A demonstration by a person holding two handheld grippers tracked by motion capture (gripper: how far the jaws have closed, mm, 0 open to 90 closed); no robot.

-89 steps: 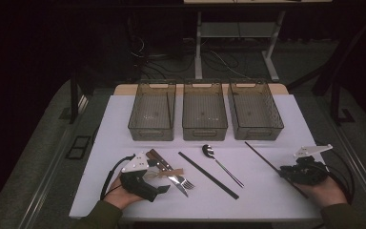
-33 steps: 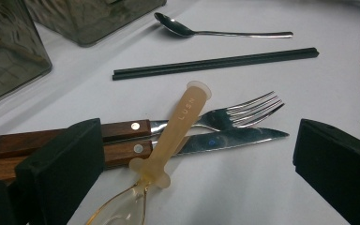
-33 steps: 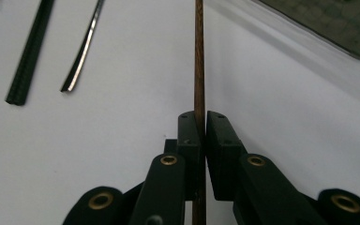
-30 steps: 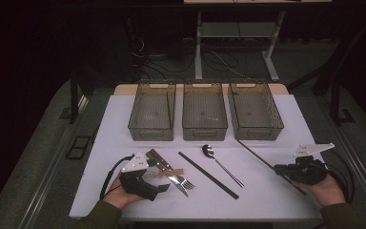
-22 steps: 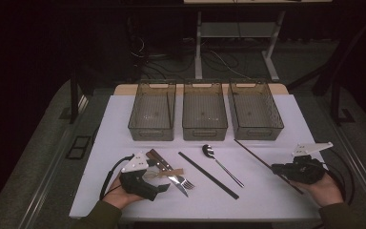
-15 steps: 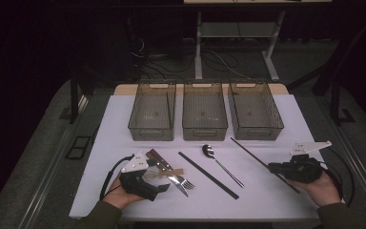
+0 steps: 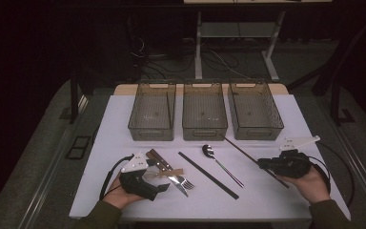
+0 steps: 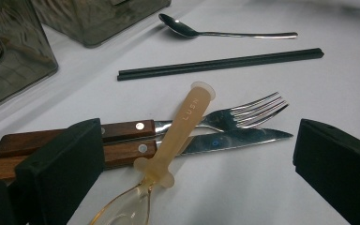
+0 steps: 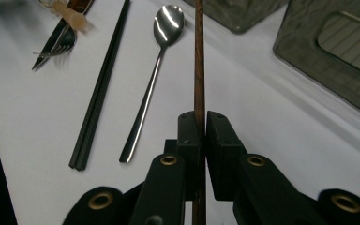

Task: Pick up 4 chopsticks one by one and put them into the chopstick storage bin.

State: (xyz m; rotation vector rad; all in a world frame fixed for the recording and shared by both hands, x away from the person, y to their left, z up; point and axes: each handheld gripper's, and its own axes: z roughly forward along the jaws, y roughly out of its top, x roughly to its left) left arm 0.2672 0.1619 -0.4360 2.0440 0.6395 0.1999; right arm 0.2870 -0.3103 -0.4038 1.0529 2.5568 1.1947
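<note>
On my white counter three smoky see-through bins stand side by side along the far edge: the left bin, the middle bin and the right bin. In front of the middle bin lies a steel spoon, bowl toward the bins. Just beside it on its left, a pair of black chopsticks runs parallel to it. Further left, a wooden-handled fork and a wooden-handled knife lie together, touching, and an amber plastic spoon rests across both. Beyond the counter, cables lie on the dark floor.
</note>
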